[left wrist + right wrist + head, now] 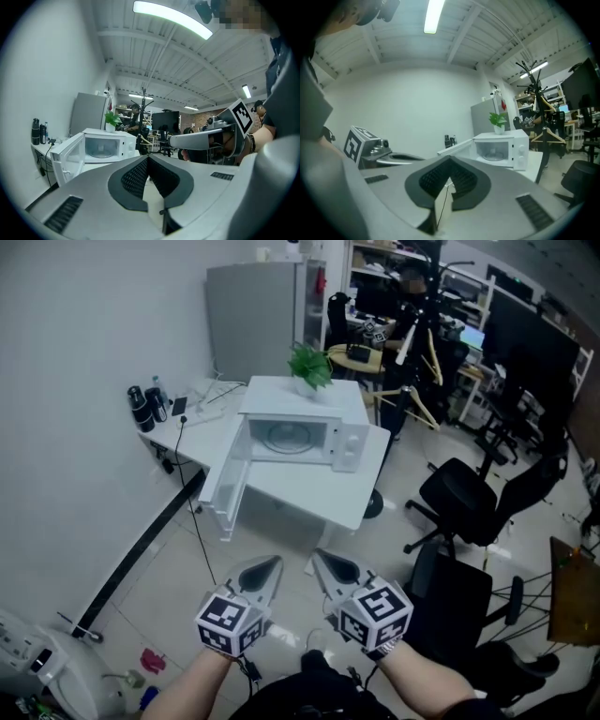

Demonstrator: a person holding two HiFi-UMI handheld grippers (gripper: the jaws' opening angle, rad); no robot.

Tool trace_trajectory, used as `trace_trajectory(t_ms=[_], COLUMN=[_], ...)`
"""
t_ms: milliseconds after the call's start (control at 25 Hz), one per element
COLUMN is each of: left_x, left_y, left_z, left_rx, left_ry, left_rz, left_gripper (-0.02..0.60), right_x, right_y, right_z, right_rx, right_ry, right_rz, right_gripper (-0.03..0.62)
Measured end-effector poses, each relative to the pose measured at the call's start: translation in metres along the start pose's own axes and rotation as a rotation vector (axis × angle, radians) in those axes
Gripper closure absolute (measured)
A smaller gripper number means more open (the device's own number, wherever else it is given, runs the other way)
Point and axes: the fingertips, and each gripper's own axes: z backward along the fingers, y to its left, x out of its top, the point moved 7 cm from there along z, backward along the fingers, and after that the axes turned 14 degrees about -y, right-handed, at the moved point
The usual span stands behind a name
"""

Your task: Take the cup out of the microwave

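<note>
Left gripper (270, 566) and right gripper (321, 559) are both closed, empty. The microwave (302, 435) stands well apart from them with its door (226, 486) open. A plant (310, 366) sits on top.

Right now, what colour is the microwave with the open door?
The microwave is white all over; the head view shows it best.

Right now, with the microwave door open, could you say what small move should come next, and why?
Probably step closer to the microwave: its door hangs open, but the left gripper and right gripper are both shut, empty and far short of it.
</note>
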Motion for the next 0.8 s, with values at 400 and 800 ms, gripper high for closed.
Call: trace_trajectory(t_ms=[400, 800], left_x=[-0.01, -0.021], left_y=[0.043, 0.082], left_z=[-0.104, -0.184], left_rx=[0.091, 0.175], left_ry=[0.041, 0.07], left_rz=[-0.032, -0.043], left_gripper=[0.58, 0.488], right_x=[-0.002, -0.007], right_y=[-0.093, -0.162], right_z=[-0.049, -0.089], right_rx=[0.041, 0.071], right_ry=[0.009, 0.053], right_rz=[-0.04, -0.048], right_gripper=[0.591, 0.591])
